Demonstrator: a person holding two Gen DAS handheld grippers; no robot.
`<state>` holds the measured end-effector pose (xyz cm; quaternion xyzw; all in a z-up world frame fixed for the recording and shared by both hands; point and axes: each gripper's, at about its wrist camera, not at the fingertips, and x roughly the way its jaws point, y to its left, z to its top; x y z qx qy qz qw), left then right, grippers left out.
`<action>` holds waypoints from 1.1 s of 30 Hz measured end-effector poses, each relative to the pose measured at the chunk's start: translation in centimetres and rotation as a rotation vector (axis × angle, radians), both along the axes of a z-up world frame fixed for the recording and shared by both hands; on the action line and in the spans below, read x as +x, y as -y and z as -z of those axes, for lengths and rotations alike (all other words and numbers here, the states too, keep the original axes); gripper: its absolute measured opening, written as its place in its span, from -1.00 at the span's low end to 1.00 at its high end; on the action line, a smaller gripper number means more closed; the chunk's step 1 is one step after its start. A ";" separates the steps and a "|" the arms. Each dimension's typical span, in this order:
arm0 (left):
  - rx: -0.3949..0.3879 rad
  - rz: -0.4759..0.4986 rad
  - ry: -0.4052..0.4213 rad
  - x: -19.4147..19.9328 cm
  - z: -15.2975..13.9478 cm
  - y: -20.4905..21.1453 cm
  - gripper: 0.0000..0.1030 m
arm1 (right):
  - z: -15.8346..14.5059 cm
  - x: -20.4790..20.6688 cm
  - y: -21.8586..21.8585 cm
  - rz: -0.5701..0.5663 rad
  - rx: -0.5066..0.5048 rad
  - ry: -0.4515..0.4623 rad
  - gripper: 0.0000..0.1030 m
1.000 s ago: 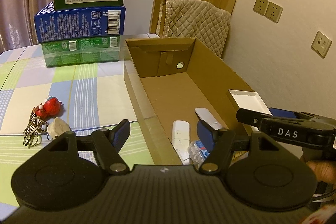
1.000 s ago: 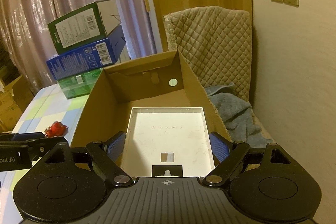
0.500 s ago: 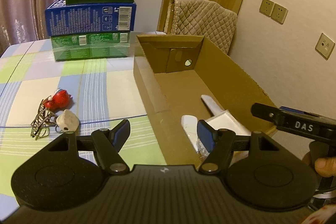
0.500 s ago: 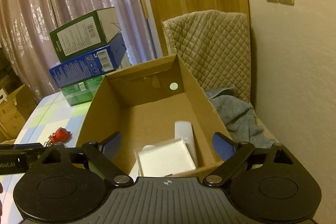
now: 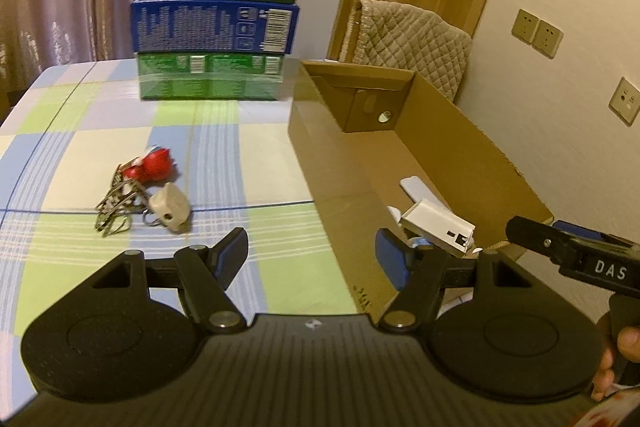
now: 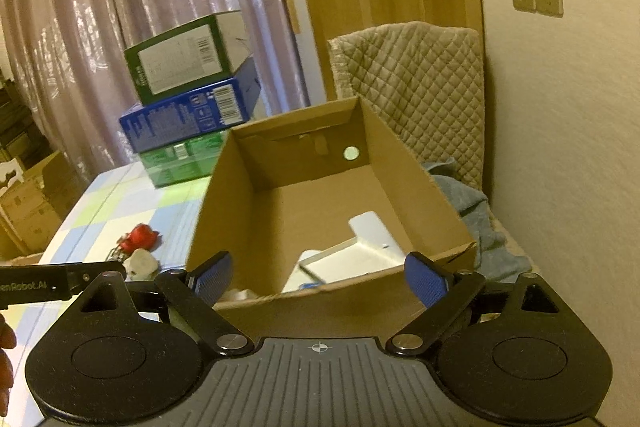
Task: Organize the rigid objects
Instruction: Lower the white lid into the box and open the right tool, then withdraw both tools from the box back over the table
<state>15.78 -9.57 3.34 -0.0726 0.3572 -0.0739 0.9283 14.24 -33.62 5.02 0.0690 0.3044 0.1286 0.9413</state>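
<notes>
Your left hand-held gripper (image 5: 312,253) stands open and empty over the counter (image 5: 100,131); the keys (image 5: 140,195) lie ahead to its left. Your right hand-held gripper (image 6: 320,277) is open and empty before the box (image 6: 224,195), which holds the white tray (image 6: 352,259).
</notes>
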 end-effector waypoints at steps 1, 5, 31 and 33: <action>0.000 -0.005 0.001 -0.3 0.0 -0.4 0.28 | -0.1 -0.3 -0.4 -0.005 -0.001 0.001 0.74; 0.011 -0.029 0.008 -1.7 -0.1 -2.0 0.30 | -0.3 -1.5 -1.7 -0.028 0.005 -0.001 0.74; 0.057 -0.187 0.022 -8.4 0.2 -13.3 0.39 | -0.7 -6.2 -11.2 -0.205 -0.025 -0.002 0.74; 0.063 -0.181 0.025 -8.7 0.0 -13.6 0.40 | -0.9 -6.6 -11.6 -0.212 -0.032 0.004 0.74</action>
